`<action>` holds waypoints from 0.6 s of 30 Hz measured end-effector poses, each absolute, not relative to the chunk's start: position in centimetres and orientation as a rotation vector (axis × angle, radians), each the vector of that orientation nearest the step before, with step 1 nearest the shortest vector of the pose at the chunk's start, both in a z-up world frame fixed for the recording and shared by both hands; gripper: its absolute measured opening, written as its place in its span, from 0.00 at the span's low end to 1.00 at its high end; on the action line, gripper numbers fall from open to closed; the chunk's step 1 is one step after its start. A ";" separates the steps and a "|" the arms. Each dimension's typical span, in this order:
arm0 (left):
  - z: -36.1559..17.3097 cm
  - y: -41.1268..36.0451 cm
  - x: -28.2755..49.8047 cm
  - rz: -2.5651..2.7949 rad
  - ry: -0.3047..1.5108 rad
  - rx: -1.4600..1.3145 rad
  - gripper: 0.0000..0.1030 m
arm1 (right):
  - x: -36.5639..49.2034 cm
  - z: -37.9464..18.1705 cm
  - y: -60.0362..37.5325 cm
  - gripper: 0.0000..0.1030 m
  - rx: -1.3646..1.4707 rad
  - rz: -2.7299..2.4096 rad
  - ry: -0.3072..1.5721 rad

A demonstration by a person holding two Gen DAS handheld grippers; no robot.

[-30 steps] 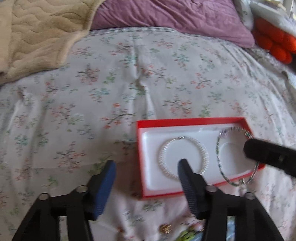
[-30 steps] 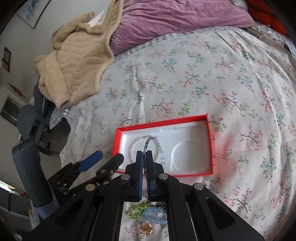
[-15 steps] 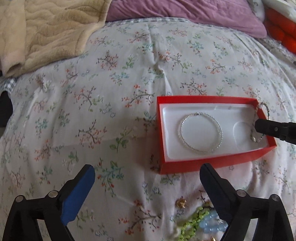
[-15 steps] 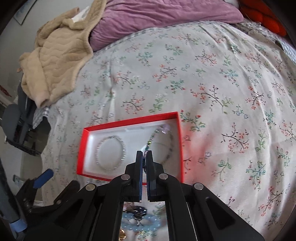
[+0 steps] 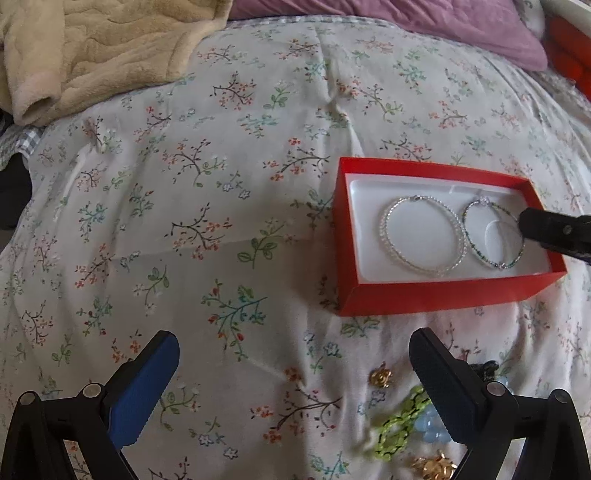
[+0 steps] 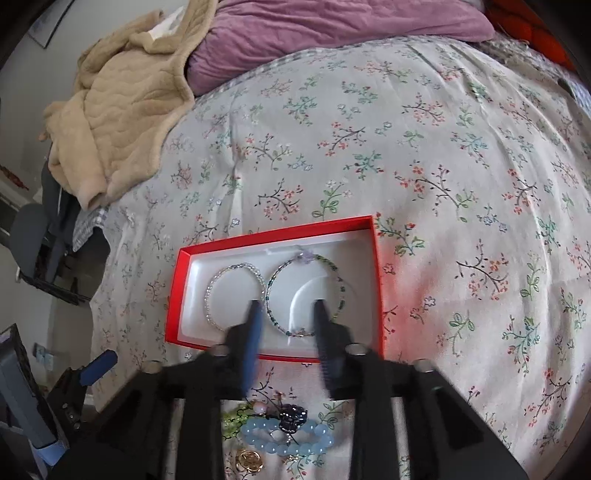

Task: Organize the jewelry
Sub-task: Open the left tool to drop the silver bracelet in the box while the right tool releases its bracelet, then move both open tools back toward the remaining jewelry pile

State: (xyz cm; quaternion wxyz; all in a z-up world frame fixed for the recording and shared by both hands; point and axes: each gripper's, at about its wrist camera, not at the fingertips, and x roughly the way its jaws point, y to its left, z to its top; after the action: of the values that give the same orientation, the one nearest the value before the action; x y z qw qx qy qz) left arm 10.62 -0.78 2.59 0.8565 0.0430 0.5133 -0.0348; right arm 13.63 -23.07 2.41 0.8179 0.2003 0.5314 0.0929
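Observation:
A red box [image 5: 436,295] with a white insert lies on the floral bedspread; it also shows in the right wrist view [image 6: 177,295]. A clear beaded bracelet [image 5: 388,240] [image 6: 208,295] lies in its left half. A green-blue beaded bracelet [image 5: 476,251] [image 6: 271,291] lies in its right half. My right gripper [image 6: 286,306] is open and empty just above that bracelet; one finger [image 5: 546,232] shows in the left wrist view. My left gripper [image 5: 291,350] is open and empty, near of the box.
Loose jewelry lies near of the box: a light-blue bead bracelet [image 6: 291,439], a green chain [image 5: 399,424], gold pieces [image 5: 380,376] and a dark piece [image 6: 291,413]. A beige blanket [image 6: 122,110] and purple pillow [image 6: 332,29] lie at the far end.
My right gripper has opened and let go of the green-blue bracelet, which now lies in the box's right half. My left gripper has drawn back and to the left.

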 end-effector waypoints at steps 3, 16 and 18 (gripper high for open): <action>2.6 -0.5 10.3 -0.079 1.079 0.086 0.99 | 13.1 2.8 -23.6 0.39 0.423 0.192 1.130; 1.8 0.0 8.1 -0.126 1.127 0.082 0.99 | 8.6 3.8 -24.7 0.66 0.315 0.164 1.137; 1.5 0.2 7.6 -0.137 1.143 0.072 0.99 | 7.8 3.5 -24.7 0.67 0.275 0.154 1.148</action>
State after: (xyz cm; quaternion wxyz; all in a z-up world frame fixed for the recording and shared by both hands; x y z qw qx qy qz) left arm 7.57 0.23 1.51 0.8384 0.0339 0.5402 -0.0648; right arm 7.80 -24.74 3.47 0.8280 0.1295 0.5407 0.0727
